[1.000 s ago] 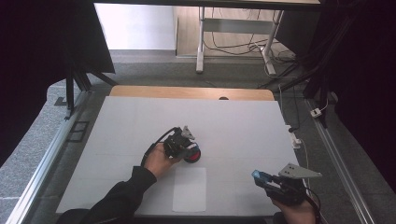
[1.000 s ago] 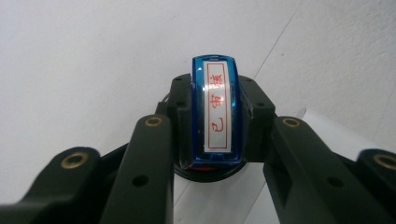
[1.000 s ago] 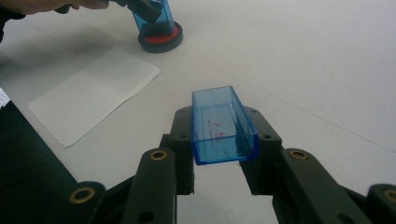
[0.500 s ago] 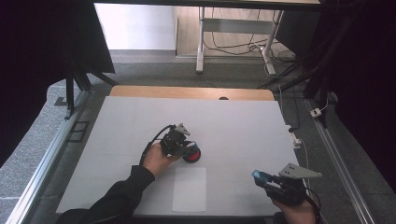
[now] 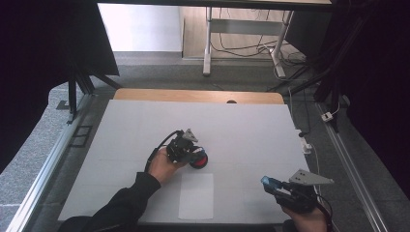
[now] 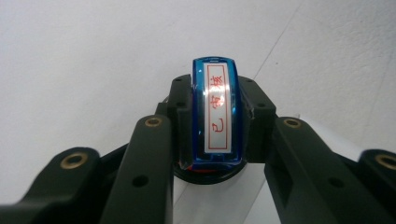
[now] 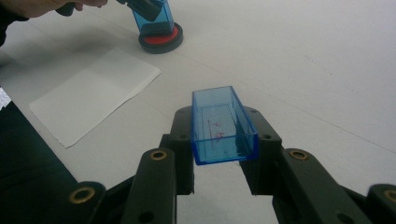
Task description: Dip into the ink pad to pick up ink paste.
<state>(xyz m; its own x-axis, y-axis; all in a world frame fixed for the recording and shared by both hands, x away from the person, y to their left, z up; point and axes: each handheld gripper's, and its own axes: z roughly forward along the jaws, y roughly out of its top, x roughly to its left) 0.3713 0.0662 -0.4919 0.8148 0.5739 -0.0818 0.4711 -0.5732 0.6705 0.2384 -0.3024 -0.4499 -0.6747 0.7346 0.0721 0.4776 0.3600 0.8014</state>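
**Carefully now: stamp sits on the ink pad, its cap waits in the other gripper**

High view: the left gripper (image 5: 189,151) is clenched on a blue stamp (image 5: 193,153) that stands on a red ink pad (image 5: 199,160) near the middle of the white surface (image 5: 241,130). A sheet of paper (image 5: 196,195) lies just in front of the pad. The right gripper (image 5: 271,185), at the near right edge, grasps the blue cap (image 5: 269,182). If the stamp lifts crooked, I think the small pad could stick and come up with it, or slide.

Left gripper view: both jaws press the sides of the stamp (image 6: 217,112). Its top label has a red frame with 3 red Chinese characters; I read them as 已审核, not with full certainty. Too little ink would give a weak print.

Right gripper view: the cap (image 7: 222,126) is held by its lower part only, open and hollow, so it may tip or slip out. Faint red marks inside it are not readable. The paper (image 7: 95,91) is loose and could shift under the stamp.
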